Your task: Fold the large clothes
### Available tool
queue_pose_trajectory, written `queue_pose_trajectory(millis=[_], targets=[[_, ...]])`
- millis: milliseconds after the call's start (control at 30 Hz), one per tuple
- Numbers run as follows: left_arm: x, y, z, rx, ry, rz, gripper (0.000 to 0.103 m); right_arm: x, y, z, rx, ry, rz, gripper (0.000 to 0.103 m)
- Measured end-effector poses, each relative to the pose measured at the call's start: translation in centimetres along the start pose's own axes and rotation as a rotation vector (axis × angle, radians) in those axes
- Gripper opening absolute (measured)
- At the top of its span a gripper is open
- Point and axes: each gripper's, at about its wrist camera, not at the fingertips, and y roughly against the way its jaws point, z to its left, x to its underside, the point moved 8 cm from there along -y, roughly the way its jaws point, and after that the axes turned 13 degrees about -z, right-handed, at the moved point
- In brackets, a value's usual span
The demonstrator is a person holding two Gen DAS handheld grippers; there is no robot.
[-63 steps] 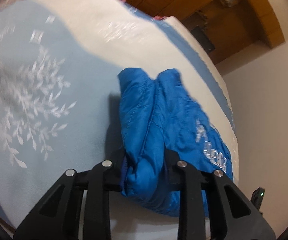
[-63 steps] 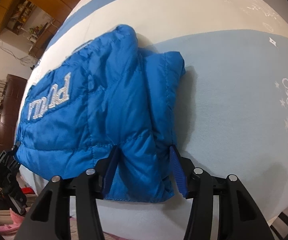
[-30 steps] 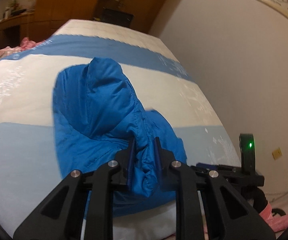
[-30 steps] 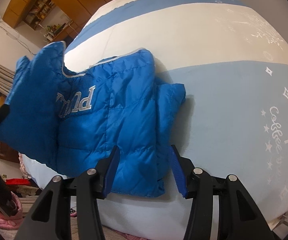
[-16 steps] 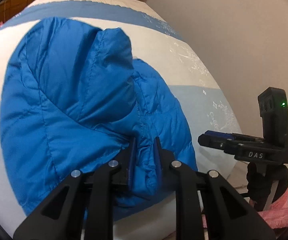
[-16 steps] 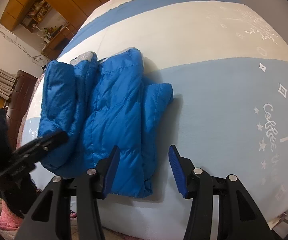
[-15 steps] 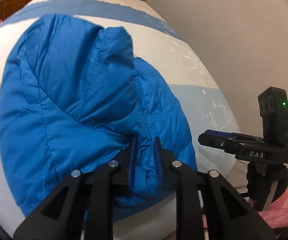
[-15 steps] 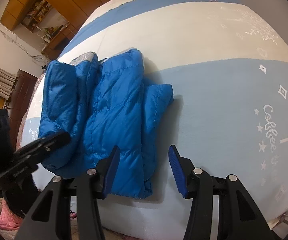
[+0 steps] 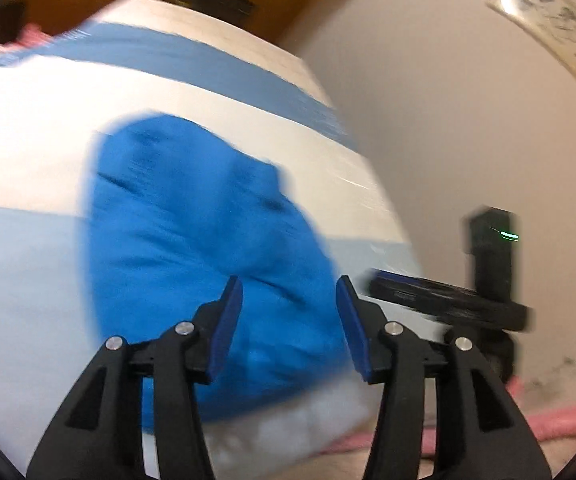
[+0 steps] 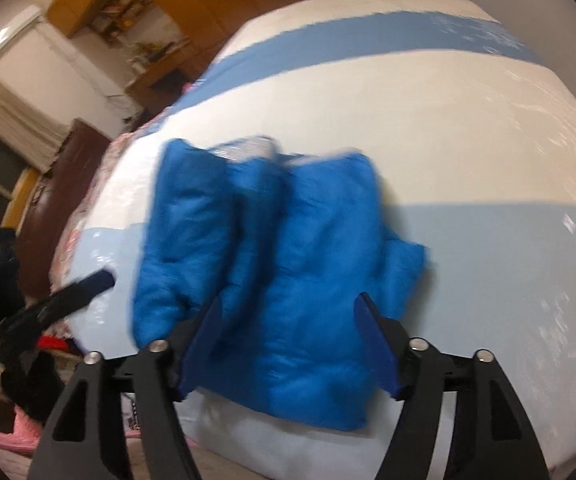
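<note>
The blue puffer jacket [image 9: 208, 264] lies folded into a thick bundle on the bed [image 9: 28, 128], across the line where the cover's white band meets its pale blue band, close to the near edge of the mattress; both views are smeared by motion, so stitching and lettering on the jacket cannot be read. The left gripper [image 9: 289, 320] hangs over the jacket's near end with its blue-padded jaws spread; they have just been opening, and the fabric seen between them lies below, free of the pads. The right gripper [image 10: 288, 340] sits above the jacket's near edge in its own view, jaws set wide and likewise just opened further, pinching nothing, the padded cloth showing between them untouched. Seen from the left wrist, the right gripper [image 9: 447, 300] stands just beyond the jacket's right side, a green light glowing on it; from the right wrist, the left gripper [image 10: 68, 292] reaches in beside the jacket's left side.
</note>
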Motion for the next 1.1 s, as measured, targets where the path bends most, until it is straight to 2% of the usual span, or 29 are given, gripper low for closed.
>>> queue_pose_trajectory(millis=[67, 200, 400, 600, 633, 667, 700, 733, 767, 800, 867, 967, 1100], targets=[[-0.5, -0.4, 3.0, -0.135, 0.003, 0.010, 0.047, -0.7, -1.0, 1.8, -0.039, 0.007, 0.017, 0.088], [-0.6, -1.2, 6.8, -0.259, 0.012, 0.049, 0.047, -0.6, -4.0, 3.6, -0.018, 0.029, 0.094, 0.091], [-0.7, -3.7, 8.8, -0.289, -0.008, 0.100, 0.047, -0.8, -8.6, 3.4, 0.060, -0.013, 0.190, 0.091], [-0.9, -4.6, 8.8, -0.268, -0.013, 0.134, 0.047, -0.1, -11.3, 3.4, 0.044, -0.073, 0.264, 0.090], [-0.9, -4.6, 8.9, -0.263, -0.014, 0.139, 0.047, 0.1, -11.6, 3.5, 0.033, -0.086, 0.273, 0.087], [-1.0, -4.8, 8.8, -0.262, -0.017, 0.141, 0.047, 0.4, -12.1, 3.7, 0.005, -0.106, 0.289, 0.078], [-0.9, -4.8, 8.9, -0.260, -0.021, 0.146, 0.047, 0.5, -12.4, 3.8, -0.010, -0.122, 0.296, 0.073], [-0.9, -5.0, 8.9, -0.257, -0.019, 0.151, 0.047, 0.5, -12.6, 3.9, -0.025, -0.141, 0.295, 0.062], [-0.8, -5.1, 9.0, -0.249, -0.009, 0.157, 0.047, 0.4, -12.7, 3.9, -0.039, -0.143, 0.293, 0.044], [-0.9, -5.2, 9.1, -0.243, 0.000, 0.160, 0.047, 0.3, -12.6, 4.3, -0.063, -0.135, 0.287, 0.039], [-1.3, -5.5, 8.9, -0.237, 0.004, 0.158, 0.047, -0.3, -11.8, 5.4, -0.094, -0.095, 0.268, 0.020], [-1.8, -5.4, 8.1, -0.214, -0.005, 0.151, 0.047, -1.5, -9.8, 6.9, -0.116, -0.029, 0.213, 0.012], [-2.9, -4.8, 5.4, -0.166, -0.038, 0.122, 0.047, -3.0, -6.1, 8.0, -0.121, 0.033, 0.146, 0.011]])
